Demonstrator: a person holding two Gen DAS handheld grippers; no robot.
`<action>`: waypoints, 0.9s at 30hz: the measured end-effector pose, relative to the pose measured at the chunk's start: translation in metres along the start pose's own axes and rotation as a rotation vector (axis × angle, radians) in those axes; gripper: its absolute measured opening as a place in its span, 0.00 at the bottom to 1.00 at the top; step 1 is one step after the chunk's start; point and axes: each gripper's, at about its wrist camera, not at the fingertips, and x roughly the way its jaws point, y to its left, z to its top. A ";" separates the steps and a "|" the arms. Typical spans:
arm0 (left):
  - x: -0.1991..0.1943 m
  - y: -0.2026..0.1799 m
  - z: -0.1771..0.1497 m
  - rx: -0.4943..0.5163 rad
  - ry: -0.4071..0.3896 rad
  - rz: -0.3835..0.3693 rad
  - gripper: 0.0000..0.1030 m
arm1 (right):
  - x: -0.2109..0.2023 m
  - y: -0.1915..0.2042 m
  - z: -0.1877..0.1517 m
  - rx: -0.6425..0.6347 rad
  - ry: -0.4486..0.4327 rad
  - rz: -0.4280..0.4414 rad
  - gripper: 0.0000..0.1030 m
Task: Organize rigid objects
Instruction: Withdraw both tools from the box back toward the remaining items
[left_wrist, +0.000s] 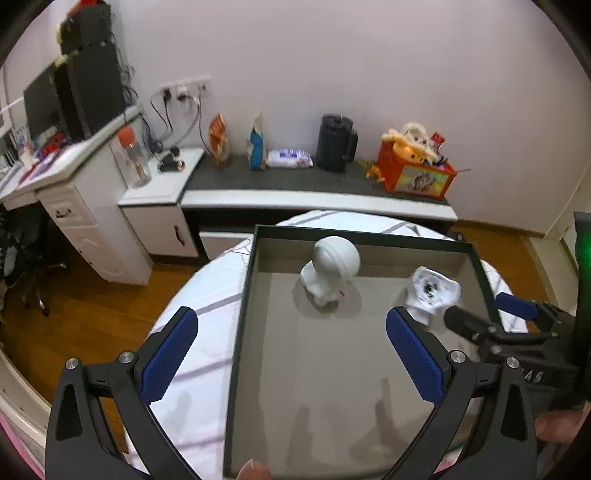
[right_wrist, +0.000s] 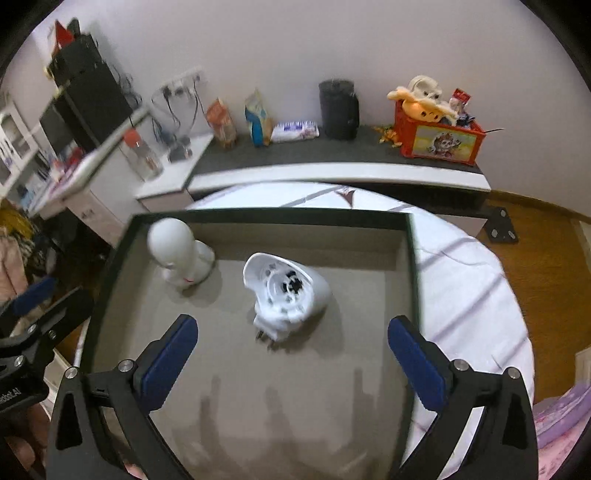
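Note:
A dark-rimmed tray (left_wrist: 243, 317) (right_wrist: 412, 258) with a grey floor lies on a round white table. In it stands a white round-headed figure (left_wrist: 330, 267) (right_wrist: 177, 254) near the far wall. A white plug-in device (left_wrist: 432, 291) (right_wrist: 286, 291) lies on its side to the right of the figure, its prongs toward me. My left gripper (left_wrist: 291, 358) hangs open above the tray's left part, nothing between its blue pads. My right gripper (right_wrist: 293, 363) is open too, hovering short of the device without touching it. It also shows in the left wrist view as right gripper (left_wrist: 491, 317).
A low dark-topped bench (left_wrist: 317, 184) along the wall carries snack bags, a black jug (left_wrist: 336, 142) and a red toy box (left_wrist: 417, 170). A white desk and cabinet (left_wrist: 110, 206) stand at the left. Wooden floor surrounds the table.

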 end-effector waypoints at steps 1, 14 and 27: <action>-0.009 0.000 -0.004 0.004 -0.010 -0.001 1.00 | -0.010 0.001 -0.005 -0.002 -0.014 -0.001 1.00; -0.128 -0.011 -0.093 0.002 -0.130 -0.003 1.00 | -0.139 0.008 -0.105 -0.014 -0.197 0.015 1.00; -0.186 -0.021 -0.162 -0.030 -0.161 0.060 1.00 | -0.196 0.020 -0.182 -0.046 -0.273 -0.025 1.00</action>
